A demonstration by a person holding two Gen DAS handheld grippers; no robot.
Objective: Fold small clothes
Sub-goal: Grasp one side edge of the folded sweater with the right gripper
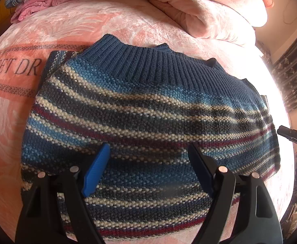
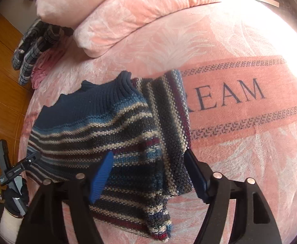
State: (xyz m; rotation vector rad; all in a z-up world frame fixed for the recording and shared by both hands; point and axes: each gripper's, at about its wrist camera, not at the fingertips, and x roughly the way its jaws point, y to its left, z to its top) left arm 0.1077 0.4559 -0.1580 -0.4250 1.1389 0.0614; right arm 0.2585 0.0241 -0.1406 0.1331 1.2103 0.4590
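I hover both my left gripper (image 1: pixel 148 152) and right gripper (image 2: pixel 148 158), fingers spread and empty, over the striped knit sweater (image 1: pixel 140 109) lying mid-bed (image 1: pixel 87 26), its sleeve tucked across, ready for folding.

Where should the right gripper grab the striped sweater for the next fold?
Probably the folded-over sleeve strip on the striped sweater, near its lower end. It lies as a raised layered edge between the open right gripper fingers, so come straight down from above.
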